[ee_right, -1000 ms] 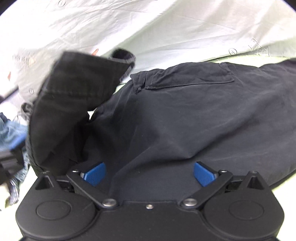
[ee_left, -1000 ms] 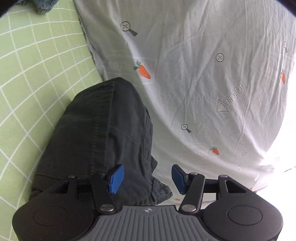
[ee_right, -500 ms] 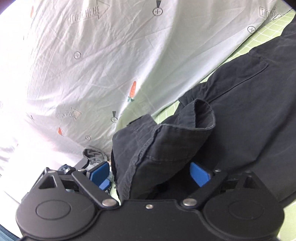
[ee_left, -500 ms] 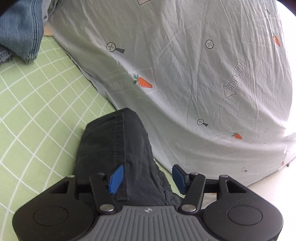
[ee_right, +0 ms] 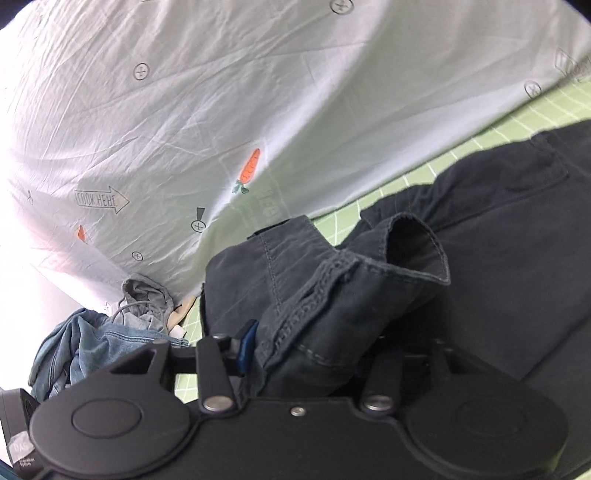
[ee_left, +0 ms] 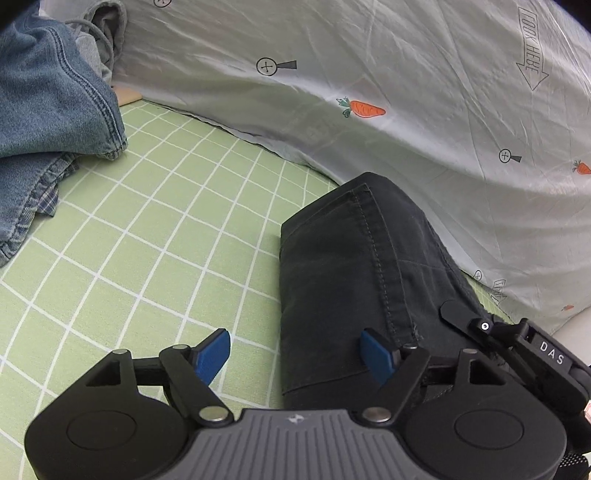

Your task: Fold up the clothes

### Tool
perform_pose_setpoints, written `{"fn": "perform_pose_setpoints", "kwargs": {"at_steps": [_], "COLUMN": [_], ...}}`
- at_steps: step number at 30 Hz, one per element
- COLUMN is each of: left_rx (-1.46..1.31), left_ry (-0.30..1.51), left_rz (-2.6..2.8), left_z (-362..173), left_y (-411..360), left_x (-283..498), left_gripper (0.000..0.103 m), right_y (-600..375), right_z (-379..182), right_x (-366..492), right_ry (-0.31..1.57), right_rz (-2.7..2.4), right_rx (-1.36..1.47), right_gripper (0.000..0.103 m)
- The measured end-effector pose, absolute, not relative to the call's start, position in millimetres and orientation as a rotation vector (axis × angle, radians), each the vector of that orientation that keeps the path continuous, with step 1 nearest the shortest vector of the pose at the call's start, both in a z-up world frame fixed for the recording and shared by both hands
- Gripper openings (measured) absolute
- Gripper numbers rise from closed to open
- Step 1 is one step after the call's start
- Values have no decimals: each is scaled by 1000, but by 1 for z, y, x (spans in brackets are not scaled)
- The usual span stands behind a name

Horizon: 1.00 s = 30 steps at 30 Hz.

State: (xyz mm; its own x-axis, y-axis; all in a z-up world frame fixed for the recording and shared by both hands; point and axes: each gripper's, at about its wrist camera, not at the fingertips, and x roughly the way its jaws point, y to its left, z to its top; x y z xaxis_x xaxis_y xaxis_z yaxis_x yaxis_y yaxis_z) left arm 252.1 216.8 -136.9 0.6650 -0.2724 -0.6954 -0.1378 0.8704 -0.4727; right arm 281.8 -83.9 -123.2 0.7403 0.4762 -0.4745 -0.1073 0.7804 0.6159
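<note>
Black trousers (ee_left: 351,277) lie folded on the green checked sheet (ee_left: 147,240), one leg end pointing toward the white cover. My left gripper (ee_left: 295,354) is open, low over the trousers' left edge, with one pad above the sheet and the other above the cloth. At the right edge of the left wrist view the right gripper (ee_left: 517,347) rests against the same garment. In the right wrist view a bunched, hemmed fold of the black trousers (ee_right: 351,295) fills my right gripper (ee_right: 306,350), which is shut on it. Only its left blue pad (ee_right: 245,347) shows.
A white cover printed with carrots (ee_left: 369,74) rises behind the trousers. Blue jeans (ee_left: 48,110) and a grey garment (ee_left: 99,22) are heaped at the far left, and also appear as the jeans pile (ee_right: 92,343) in the right wrist view.
The right gripper has gone from open around the trousers fold to shut on it. The left gripper shifted left off the trousers, and its jaws stand a little wider.
</note>
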Motion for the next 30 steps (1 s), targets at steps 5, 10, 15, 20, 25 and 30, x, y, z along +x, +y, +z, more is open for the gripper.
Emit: {"fn": "perform_pose_setpoints", "kwargs": {"at_steps": [5, 10, 15, 20, 25, 30], "left_rx": [-445, -354, -250, -147, -57, -38], "left_ry": [840, 841, 857, 912, 940, 944], "left_rz": [-70, -106, -180, -243, -245, -217], "left_z": [-127, -120, -122, -129, -132, -126], "left_y": [211, 190, 152, 116, 100, 100], "left_x": [255, 259, 261, 263, 256, 255], "left_gripper": [78, 78, 78, 78, 78, 78], "right_y": [-92, -129, -182, -224, -235, -237], "right_z": [-83, -51, -64, -142, -181, -178], "right_x": [276, 261, 257, 277, 269, 267], "right_ry": [526, 380, 424, 693, 731, 748], "right_rz": [366, 347, 157, 6, -50, -36], "right_rx": [526, 551, 450, 459, 586, 580], "right_gripper": [30, 28, 28, 29, 38, 39]}}
